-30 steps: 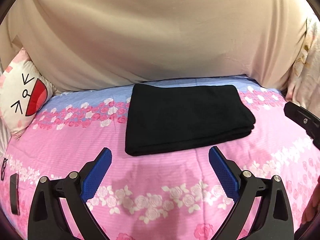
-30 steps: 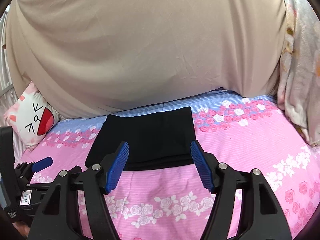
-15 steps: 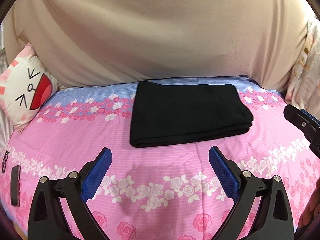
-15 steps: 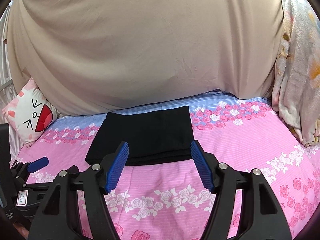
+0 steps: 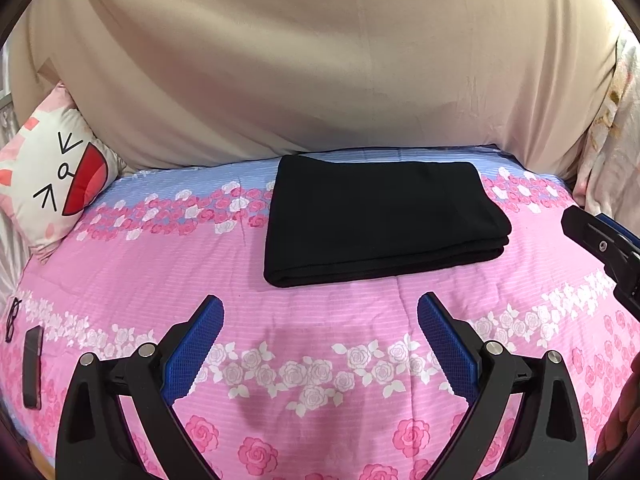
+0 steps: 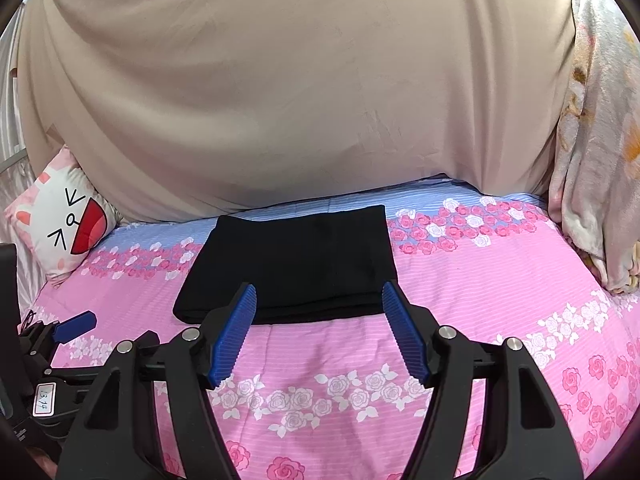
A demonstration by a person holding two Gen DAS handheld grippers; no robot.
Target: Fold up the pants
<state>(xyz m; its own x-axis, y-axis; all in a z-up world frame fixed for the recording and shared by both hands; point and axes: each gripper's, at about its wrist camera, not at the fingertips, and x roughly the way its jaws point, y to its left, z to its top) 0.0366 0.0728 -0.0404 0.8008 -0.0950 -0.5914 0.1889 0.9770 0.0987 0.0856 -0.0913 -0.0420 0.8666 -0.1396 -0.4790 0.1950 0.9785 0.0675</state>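
Observation:
The black pants (image 5: 380, 216) lie folded into a flat rectangle on the pink floral bedsheet (image 5: 312, 360), near the far side of the bed. They also show in the right wrist view (image 6: 292, 264). My left gripper (image 5: 320, 320) is open and empty, held above the sheet a short way in front of the pants. My right gripper (image 6: 318, 306) is open and empty, just in front of the pants' near edge. The right gripper shows at the right edge of the left wrist view (image 5: 604, 248).
A beige cloth (image 5: 320, 60) hangs behind the bed. A white cartoon-face pillow (image 5: 52, 188) lies at the far left. A floral blanket (image 6: 596, 160) hangs at the right. Glasses (image 5: 12, 320) and a dark flat object (image 5: 32, 364) lie at the left edge.
Both grippers have drawn back and risen from the pants, which look smaller and farther off. The pants have not moved. Both grippers stayed open.

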